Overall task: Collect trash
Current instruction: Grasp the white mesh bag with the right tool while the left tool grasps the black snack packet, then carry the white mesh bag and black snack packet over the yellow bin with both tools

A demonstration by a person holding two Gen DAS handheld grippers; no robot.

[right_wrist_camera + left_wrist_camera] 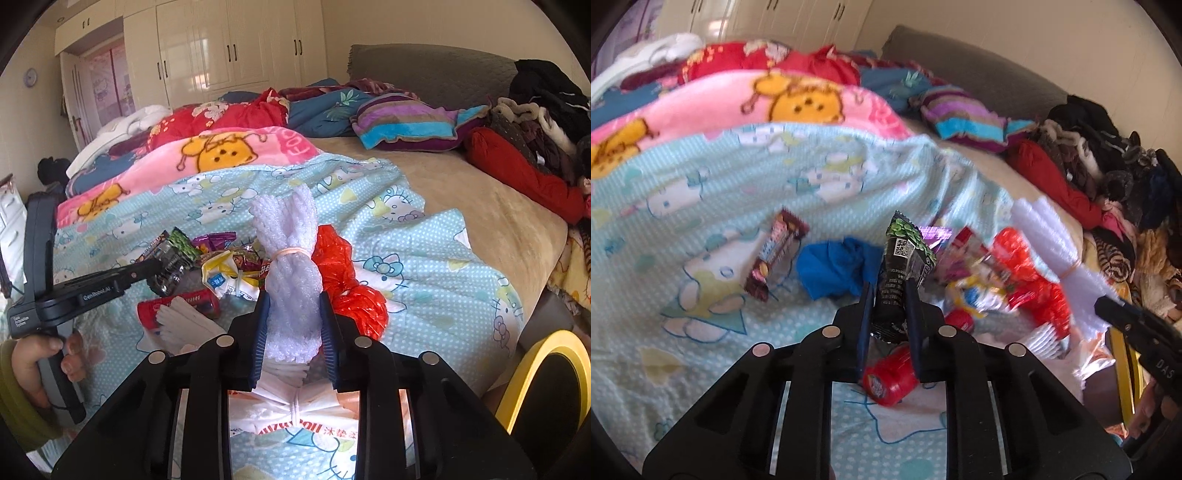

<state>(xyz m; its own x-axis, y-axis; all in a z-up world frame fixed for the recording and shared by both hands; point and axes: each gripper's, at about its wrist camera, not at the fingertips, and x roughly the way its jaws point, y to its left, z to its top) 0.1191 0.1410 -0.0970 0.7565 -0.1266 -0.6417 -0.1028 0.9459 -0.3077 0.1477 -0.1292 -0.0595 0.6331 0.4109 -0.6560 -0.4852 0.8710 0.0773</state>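
1. Black-and-green snack wrapper stands upright at centre of the left wrist view, clenched between the blue pads of the left gripper. QR code on its upper half faces the camera.
2. White foam netting bundle, tied at its waist with a pale rubber band, sits at centre of the right wrist view, grasped on both sides by the right gripper; pads press into the foam.
3. No earlier frame, so nothing noted on jaw motion.
4. Remaining trash lies on the pale blue cartoon-print blanket:
   - brown candy-bar wrapper, left of centre in the left wrist view;
   - crumpled blue scrap, just left of the held wrapper;
   - small red container on its side, below the left pads;
   - red plastic bag, just right of the foam bundle, touching it;
   - mixed coloured wrappers, left of the bundle.
5. A hand at lower left of the right wrist view holds the left gripper's handle.
6. Yellow-rimmed bin, lower right of the right wrist view, beside the bed edge.
7. Striped pillow and piled clothes, upper right, well apart from the trash.
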